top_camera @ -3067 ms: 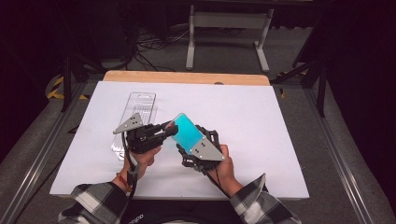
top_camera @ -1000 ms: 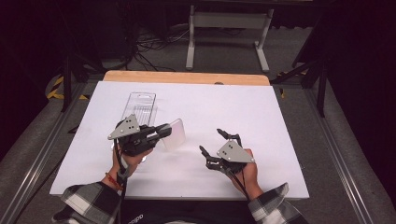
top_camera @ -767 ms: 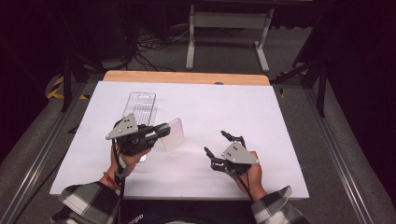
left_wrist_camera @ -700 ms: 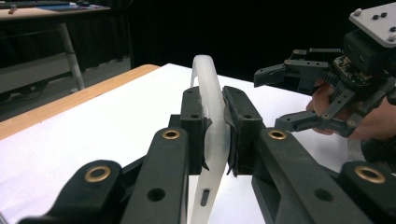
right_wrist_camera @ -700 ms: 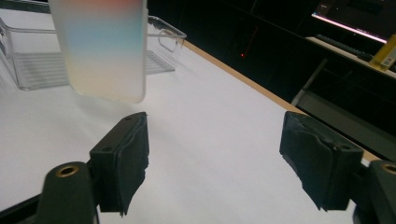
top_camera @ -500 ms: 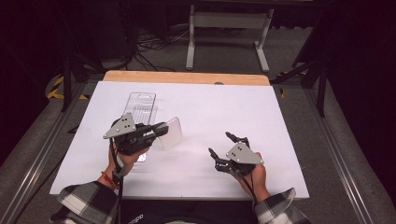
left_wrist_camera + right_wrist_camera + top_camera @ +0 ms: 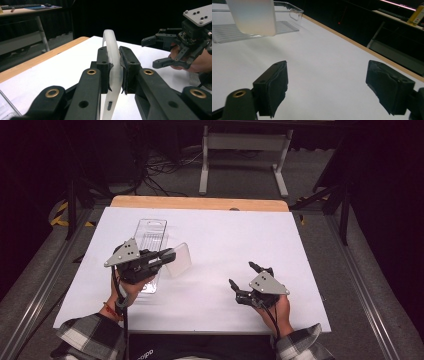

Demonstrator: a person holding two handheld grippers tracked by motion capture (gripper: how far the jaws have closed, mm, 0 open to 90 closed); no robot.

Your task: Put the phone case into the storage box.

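Observation:
A translucent white phone case (image 7: 181, 260) hangs above the table, and my left gripper (image 7: 170, 256) is shut on its near edge. In the left gripper view the case (image 7: 112, 50) stands edge-on between the pads of my left gripper (image 7: 115, 70). My right gripper (image 7: 242, 274) is open and holds nothing, low over the table's front right, well apart from the case. It also appears open in the left gripper view (image 7: 150, 53). The right gripper view has its own open jaws (image 7: 327, 85) below the case (image 7: 252, 17).
A clear plastic packaging tray (image 7: 150, 232) lies flat on the white table (image 7: 240, 235), behind and under my left gripper; the same tray (image 7: 262, 28) lies behind the case in the right gripper view. A wooden strip (image 7: 200, 202) runs along the table's far edge.
My right gripper has left the case and drawn back to the right and toward the front edge, open. My left gripper keeps the case and has drifted slightly left.

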